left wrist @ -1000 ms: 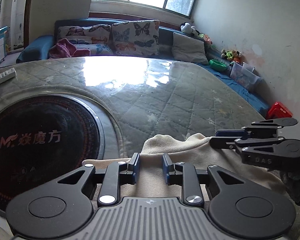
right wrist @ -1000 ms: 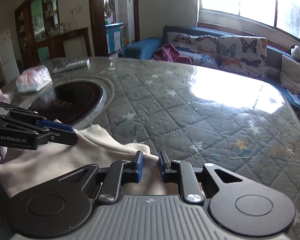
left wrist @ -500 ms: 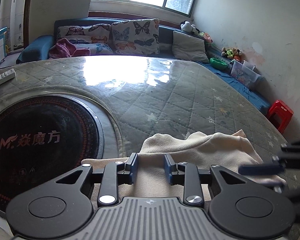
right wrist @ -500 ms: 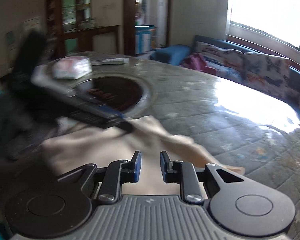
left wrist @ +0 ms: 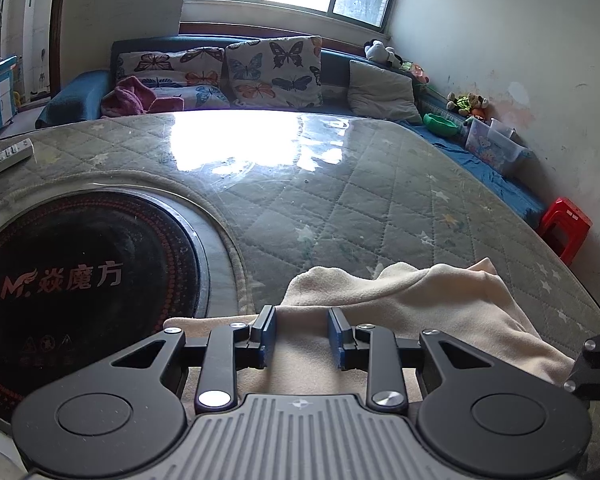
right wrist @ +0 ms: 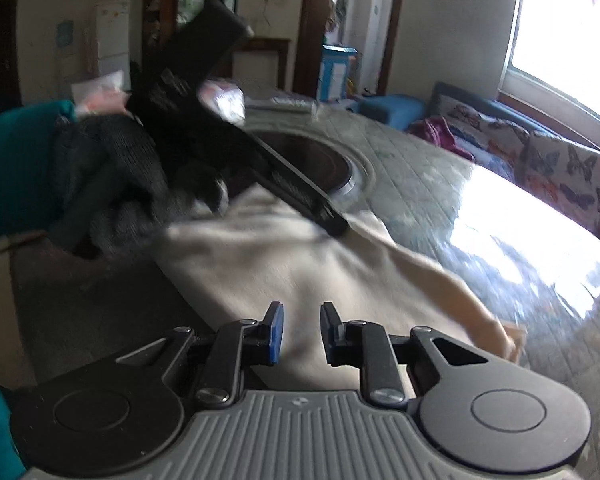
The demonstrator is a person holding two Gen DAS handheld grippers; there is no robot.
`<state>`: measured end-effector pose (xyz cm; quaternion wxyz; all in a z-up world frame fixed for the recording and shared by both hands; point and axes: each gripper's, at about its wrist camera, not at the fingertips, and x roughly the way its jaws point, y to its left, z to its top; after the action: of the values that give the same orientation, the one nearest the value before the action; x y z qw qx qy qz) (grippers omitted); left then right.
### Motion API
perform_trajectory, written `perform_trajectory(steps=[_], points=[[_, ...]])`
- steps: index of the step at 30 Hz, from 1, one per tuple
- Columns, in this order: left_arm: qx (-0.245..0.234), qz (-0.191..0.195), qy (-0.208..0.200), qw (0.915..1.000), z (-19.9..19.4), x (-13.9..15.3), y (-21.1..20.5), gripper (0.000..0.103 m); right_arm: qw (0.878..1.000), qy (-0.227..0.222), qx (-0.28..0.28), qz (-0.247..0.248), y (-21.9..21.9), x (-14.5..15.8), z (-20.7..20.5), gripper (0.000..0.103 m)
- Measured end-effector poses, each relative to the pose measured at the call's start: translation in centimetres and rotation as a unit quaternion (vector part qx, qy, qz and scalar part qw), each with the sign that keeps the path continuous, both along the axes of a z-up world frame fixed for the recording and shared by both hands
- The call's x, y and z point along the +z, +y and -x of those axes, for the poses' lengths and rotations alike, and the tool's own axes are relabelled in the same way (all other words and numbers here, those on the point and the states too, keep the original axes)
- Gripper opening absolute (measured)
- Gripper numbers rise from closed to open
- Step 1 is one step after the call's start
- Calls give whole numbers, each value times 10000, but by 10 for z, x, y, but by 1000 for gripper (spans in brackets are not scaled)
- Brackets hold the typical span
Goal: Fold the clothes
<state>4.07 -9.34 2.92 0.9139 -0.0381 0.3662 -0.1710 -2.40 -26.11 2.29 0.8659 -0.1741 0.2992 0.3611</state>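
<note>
A cream garment [left wrist: 420, 304] lies bunched at the near edge of the quilted table [left wrist: 340, 184]. My left gripper [left wrist: 302, 332] is open and hovers low over the garment's near left part, nothing between its blue pads. My right gripper [right wrist: 300, 334] is open over the same garment [right wrist: 292, 264], which is blurred in the right wrist view. There the left gripper [right wrist: 332, 224] shows with its tip on the cloth, held by a gloved hand [right wrist: 112, 184]. A corner of the right gripper's body [left wrist: 596, 364] shows at the right edge of the left wrist view.
A round black induction cooktop [left wrist: 72, 280] is set into the table at left. A remote [left wrist: 4, 156] lies at the far left. A sofa with butterfly pillows [left wrist: 268, 68] stands behind the table. A red stool [left wrist: 564, 232] stands at right.
My right gripper has pulled back to the near right and turned left, so it now faces the left gripper. The left gripper has hardly moved. Both stay open.
</note>
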Motion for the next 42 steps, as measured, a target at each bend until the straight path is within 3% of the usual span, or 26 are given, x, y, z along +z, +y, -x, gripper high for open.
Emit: perform_trajectory(steps=[9,17,21,32,42], points=[[-12,0,5,10000,-1,0,1,31,9989,209,411,126,23,-13,0,18],[-18,2,22,10000,-1,0,1,31,9967,191,756,-242,43,-5,-7,18],[-15,9,25,10000,-1,1,0,31,9957,273,885,-36,54,-19,-5,18],[19,-38,-23,10000,7,1,-1,32,9995,152,228,-171,15,7,2,19],[104,-115,-129,9998,23,7,0,33,9988,356,-302,-173,-13,-6,0,19]])
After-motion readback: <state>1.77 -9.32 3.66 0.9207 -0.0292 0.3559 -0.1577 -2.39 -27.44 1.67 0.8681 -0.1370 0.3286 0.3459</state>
